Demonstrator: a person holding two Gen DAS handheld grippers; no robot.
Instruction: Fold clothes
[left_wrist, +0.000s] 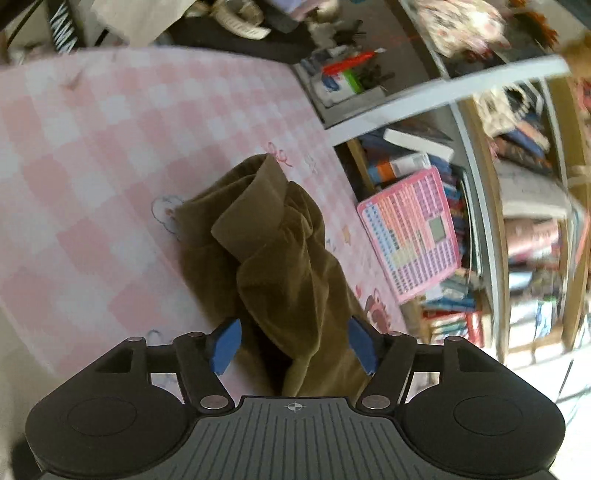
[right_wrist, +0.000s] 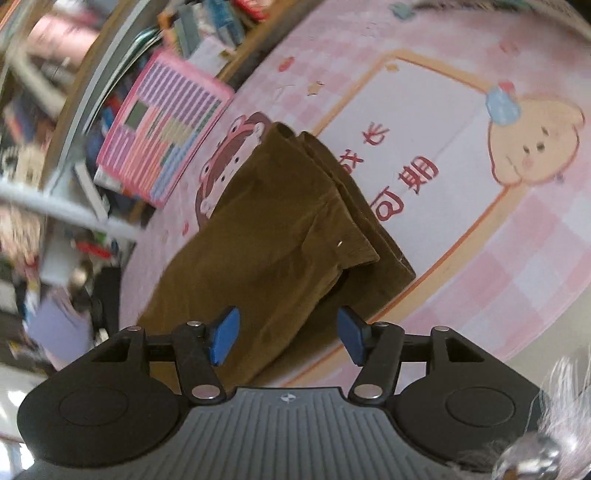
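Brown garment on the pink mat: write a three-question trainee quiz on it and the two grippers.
1. True or false: the left gripper is clamped shut on the brown garment.
2. In the right wrist view, the garment partly covers which print? A) dark-haired cartoon face B) blonde cartoon face
3. What pattern has the mat?

Key: 1 false, its blue pads stand apart; 2 A; 3 pink and white checks.
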